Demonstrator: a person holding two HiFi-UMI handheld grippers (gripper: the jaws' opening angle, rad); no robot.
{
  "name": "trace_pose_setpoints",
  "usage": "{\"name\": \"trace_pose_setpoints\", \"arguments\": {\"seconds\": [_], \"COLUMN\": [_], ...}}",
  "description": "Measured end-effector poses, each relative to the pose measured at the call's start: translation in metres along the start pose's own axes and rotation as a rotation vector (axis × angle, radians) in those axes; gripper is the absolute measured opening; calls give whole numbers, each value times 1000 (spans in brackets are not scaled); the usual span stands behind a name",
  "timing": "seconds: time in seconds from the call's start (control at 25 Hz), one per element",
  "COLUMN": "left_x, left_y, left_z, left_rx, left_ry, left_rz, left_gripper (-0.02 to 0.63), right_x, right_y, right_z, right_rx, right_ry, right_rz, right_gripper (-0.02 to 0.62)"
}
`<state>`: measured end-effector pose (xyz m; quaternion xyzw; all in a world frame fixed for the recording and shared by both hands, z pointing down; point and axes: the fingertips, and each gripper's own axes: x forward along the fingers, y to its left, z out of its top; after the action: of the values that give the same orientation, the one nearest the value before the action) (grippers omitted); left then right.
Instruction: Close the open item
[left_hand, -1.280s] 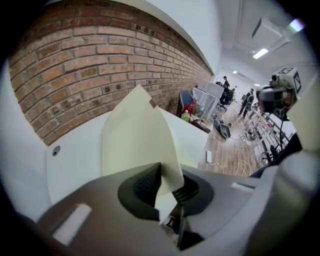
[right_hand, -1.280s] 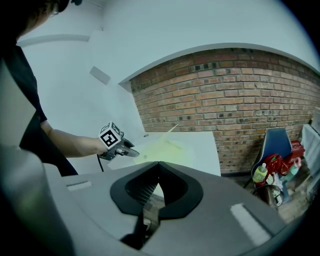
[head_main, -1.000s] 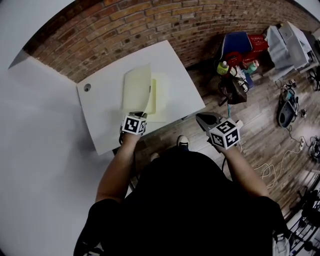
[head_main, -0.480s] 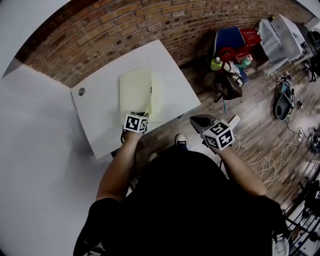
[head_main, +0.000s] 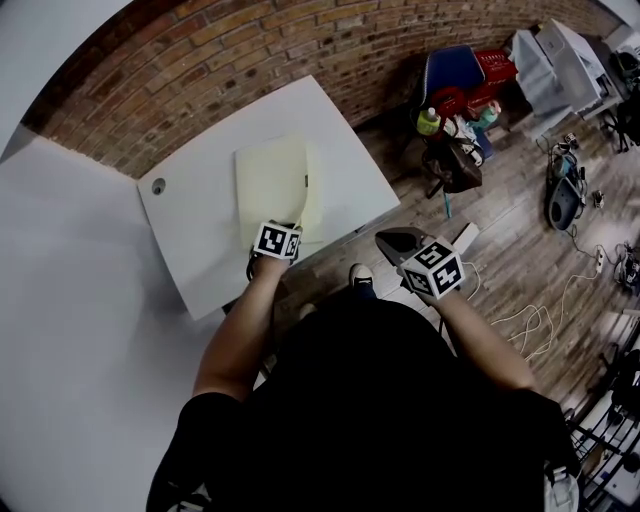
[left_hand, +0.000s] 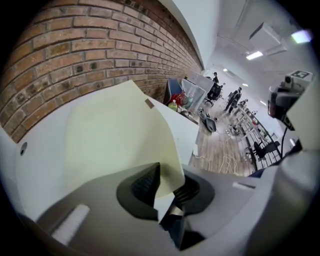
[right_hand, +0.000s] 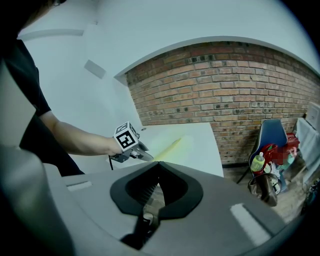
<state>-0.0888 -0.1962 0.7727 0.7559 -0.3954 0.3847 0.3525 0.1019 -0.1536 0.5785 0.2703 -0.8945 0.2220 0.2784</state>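
A pale yellow folder (head_main: 272, 180) lies on the white table (head_main: 200, 240), its top cover lowered almost flat over the lower leaf. My left gripper (head_main: 291, 224) grips the cover's near corner. In the left gripper view the cover (left_hand: 115, 135) curves up from between the jaws of that gripper (left_hand: 167, 186), which are opening slightly while still touching it. The right gripper view shows the folder (right_hand: 172, 146) as a thin wedge beside the left gripper (right_hand: 145, 155). My right gripper (head_main: 386, 238) hangs off the table's right edge over the floor. It (right_hand: 156, 172) is shut and empty.
A brick wall (head_main: 250, 60) runs behind the table. The tabletop has a round cable hole (head_main: 159, 186) at its left. A blue chair (head_main: 455, 70) with red bags, a green bottle (head_main: 428, 122) and a dark bag (head_main: 450, 165) stand on the wooden floor at right.
The folder's cover has come down from a raised, tilted stand to nearly flat, with my left gripper following it. The right gripper drifted slightly left.
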Motion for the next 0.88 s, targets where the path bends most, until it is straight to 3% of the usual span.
{"name": "trace_pose_setpoints", "arguments": {"seconds": [0.88], "left_x": [28], "left_y": [-7], "left_z": [-1], "left_rx": [90], "left_ry": [222], "left_rz": [-64], "left_gripper": [64], "right_x": [5], "right_y": [-11], "right_z": [-4], "right_rx": [43], "right_ry": [14], "right_rz": [-5], "right_gripper": [2]}}
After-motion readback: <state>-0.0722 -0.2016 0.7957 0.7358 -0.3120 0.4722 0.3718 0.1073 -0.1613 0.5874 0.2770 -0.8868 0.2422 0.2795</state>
